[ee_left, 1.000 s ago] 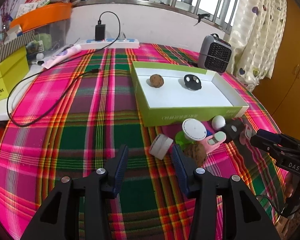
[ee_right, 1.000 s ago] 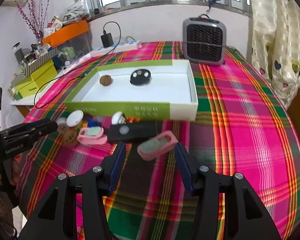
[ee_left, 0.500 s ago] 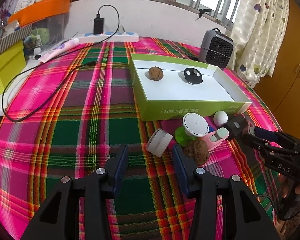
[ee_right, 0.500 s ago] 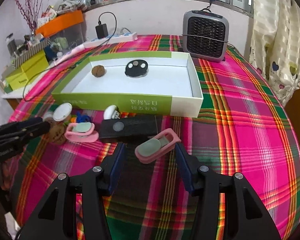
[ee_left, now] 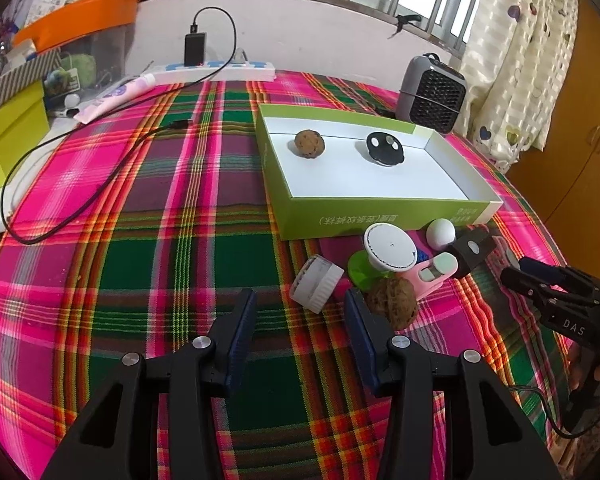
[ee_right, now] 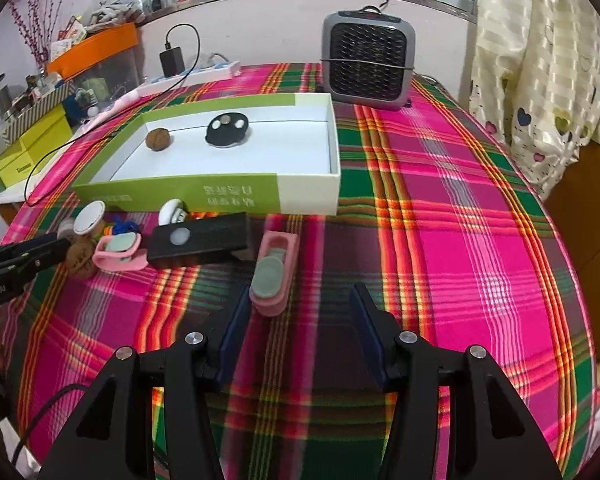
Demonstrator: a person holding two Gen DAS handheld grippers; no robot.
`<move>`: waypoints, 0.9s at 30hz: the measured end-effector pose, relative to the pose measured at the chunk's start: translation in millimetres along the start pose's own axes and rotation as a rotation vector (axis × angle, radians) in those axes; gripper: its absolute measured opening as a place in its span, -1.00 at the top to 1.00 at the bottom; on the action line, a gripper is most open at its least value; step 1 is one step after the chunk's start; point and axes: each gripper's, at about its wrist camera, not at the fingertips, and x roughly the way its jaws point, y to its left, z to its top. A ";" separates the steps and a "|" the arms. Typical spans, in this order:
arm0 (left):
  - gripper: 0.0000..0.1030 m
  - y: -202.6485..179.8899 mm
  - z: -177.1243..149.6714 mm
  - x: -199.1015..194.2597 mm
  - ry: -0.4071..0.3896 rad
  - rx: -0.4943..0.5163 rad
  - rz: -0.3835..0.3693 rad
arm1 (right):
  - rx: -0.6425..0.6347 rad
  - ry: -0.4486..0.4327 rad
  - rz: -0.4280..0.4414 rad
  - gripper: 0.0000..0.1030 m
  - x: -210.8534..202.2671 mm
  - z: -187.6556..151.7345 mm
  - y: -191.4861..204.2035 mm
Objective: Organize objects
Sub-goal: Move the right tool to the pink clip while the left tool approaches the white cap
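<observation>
A green box (ee_left: 296, 216) (ee_right: 172, 192) with a white floor holds a walnut (ee_left: 309, 143) (ee_right: 159, 139) and a black disc (ee_left: 384, 147) (ee_right: 227, 129). In front of it lie a white cap (ee_left: 316, 282), a walnut (ee_left: 392, 302), a white round lid (ee_left: 390, 249), a white ball (ee_left: 440, 233), a pink clip (ee_left: 434, 276) (ee_right: 118, 250) and a black bar (ee_right: 198, 240). My left gripper (ee_left: 300, 316) is open, with the cap just ahead. My right gripper (ee_right: 298, 312) is open, with a second pink clip (ee_right: 274, 276) beside its left finger.
A grey fan heater (ee_right: 366, 62) stands behind the box. A power strip with charger and black cable (ee_left: 216, 66) lies at the back left. Yellow-green boxes (ee_left: 8, 140) and an orange bin (ee_left: 80, 20) sit at the left. Curtain (ee_right: 540, 60) hangs at the right.
Both grippers have moved forward toward the loose items. The pink clip near my right gripper has turned from lying crosswise to pointing lengthwise and sits nearer the fingers.
</observation>
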 end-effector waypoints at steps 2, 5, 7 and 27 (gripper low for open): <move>0.15 -0.4 0.0 0.3 0.000 0.001 0.003 | -0.006 -0.001 0.016 -0.01 1.2 0.6 3.1; 0.15 -1.5 0.0 0.7 0.002 0.005 0.008 | -0.030 0.006 0.017 -0.01 5.3 3.1 8.2; 0.15 -2.9 0.0 1.4 0.004 0.014 0.015 | -0.034 0.009 0.010 -0.01 7.5 5.0 9.5; 0.34 -8.6 8.2 9.1 0.015 0.050 0.035 | -0.025 0.012 0.006 0.04 13.1 13.0 6.1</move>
